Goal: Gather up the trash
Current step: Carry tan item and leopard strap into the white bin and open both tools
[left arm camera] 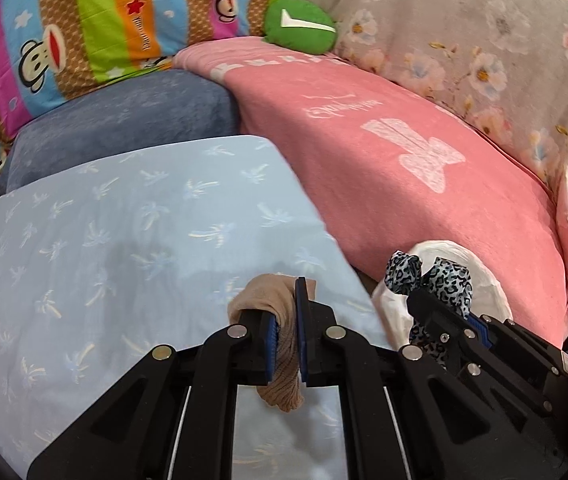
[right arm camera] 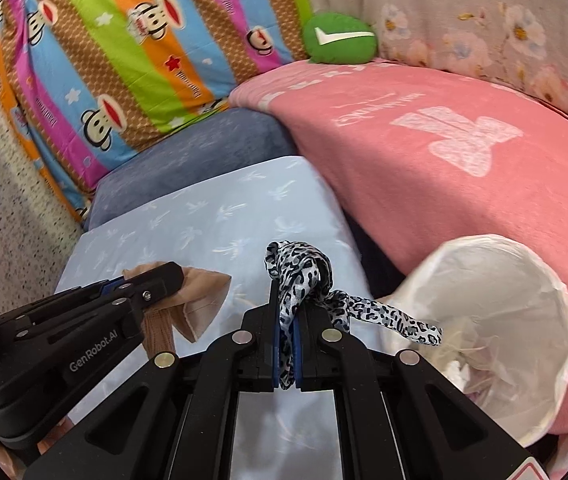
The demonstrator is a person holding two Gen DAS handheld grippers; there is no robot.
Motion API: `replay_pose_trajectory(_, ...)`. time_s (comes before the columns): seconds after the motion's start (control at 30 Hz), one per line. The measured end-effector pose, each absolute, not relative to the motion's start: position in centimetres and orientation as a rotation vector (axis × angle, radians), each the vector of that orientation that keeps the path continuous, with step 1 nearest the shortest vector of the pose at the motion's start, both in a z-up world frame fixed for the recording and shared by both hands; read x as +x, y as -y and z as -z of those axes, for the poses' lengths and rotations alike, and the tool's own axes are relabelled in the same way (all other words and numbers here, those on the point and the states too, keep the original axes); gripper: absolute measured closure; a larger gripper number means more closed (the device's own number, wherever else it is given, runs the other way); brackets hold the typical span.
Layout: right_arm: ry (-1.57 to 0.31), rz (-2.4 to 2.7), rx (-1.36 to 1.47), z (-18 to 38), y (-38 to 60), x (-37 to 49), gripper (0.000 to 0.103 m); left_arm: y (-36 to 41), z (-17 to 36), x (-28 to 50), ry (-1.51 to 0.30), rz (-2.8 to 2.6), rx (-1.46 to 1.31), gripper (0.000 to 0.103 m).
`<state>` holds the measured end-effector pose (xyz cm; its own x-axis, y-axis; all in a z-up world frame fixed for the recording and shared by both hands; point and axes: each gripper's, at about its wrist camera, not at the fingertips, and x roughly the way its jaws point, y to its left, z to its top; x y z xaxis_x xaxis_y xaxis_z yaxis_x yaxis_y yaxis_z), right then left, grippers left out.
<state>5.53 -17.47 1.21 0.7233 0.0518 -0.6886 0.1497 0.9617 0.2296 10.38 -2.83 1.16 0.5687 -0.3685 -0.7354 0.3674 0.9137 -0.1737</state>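
Evidently both grippers are loaded for a trip to the bin: the left gripper [left arm camera: 286, 316] has its jaws clenched on a beige stocking [left arm camera: 280, 360], which hangs limp below the pads, held above the light blue palm-print sheet [left arm camera: 124, 240] so it drags on nothing. The right gripper [right arm camera: 288, 320] has its jaws pinched on a leopard-print ribbon [right arm camera: 304, 276], whose loose tail trails toward the white-lined trash bin [right arm camera: 524, 264] just beside it, wedged between the sheet and the pink blanket [right arm camera: 444, 184]. Some crumpled waste already lies inside the bin. Judging by the layout, the ribbon is nearer the opening and probably goes in first, the stocking after.
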Motion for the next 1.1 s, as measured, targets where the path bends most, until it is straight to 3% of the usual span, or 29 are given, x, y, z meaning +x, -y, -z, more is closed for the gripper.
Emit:
replay_pose_trajectory(0.43,-0.743,0.187,0.373,-0.2,26.0,0.6,0.098,10.5,-1.4,7.5,-0.864,0.563,0.096,0.095)
replay_pose_trajectory(1.1,-0.756,0.275,0.424,1.4,31.3,-1.9,0.094,17.2,-0.8,5.9,-0.908,0.679,0.13,0.094)
